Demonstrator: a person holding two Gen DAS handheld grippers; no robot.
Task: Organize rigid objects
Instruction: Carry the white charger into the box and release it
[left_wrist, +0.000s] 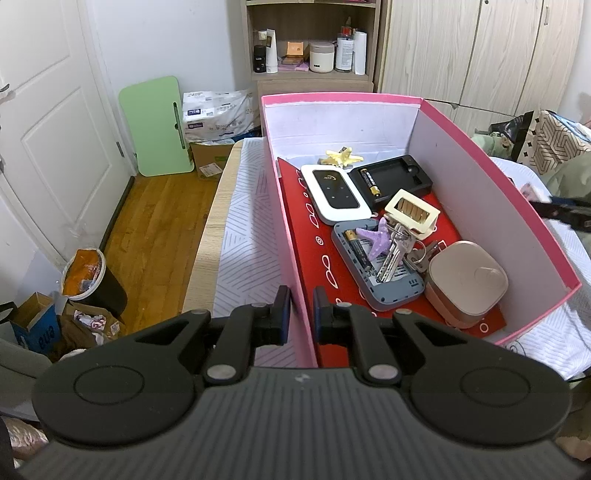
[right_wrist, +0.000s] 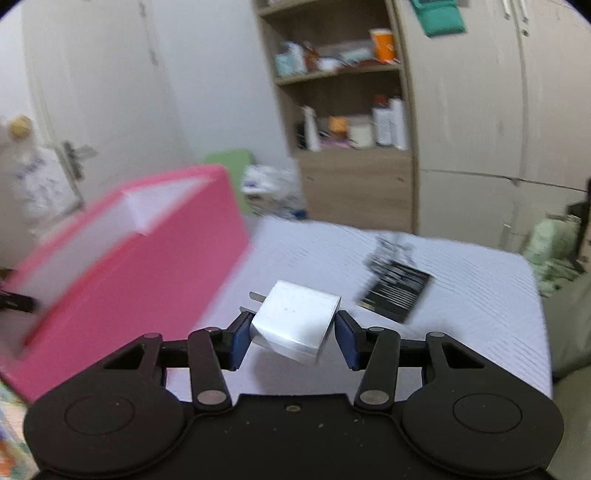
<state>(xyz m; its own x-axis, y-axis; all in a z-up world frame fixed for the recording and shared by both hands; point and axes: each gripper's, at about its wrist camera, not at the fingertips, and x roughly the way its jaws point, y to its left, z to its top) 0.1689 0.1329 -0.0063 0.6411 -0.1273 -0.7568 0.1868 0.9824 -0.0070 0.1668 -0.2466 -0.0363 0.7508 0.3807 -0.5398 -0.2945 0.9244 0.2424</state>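
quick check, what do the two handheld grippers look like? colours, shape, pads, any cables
Both the left gripper and the right gripper are matte black: two round discs, silver-pinned linkage bars, short fingers with dark blue pads. The left body is ribbed, the right smooth and dusty. No cables, sleeves or markings visible.

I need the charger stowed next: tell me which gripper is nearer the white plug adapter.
Right. The right gripper has the white plug adapter between its fingers; the left gripper clamps the pink box wall.

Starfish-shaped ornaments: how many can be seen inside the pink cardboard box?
2. The gold starfish ornament lies near the far wall of the pink cardboard box; the purple starfish ornament lies on the open grey device. Others may be hidden.
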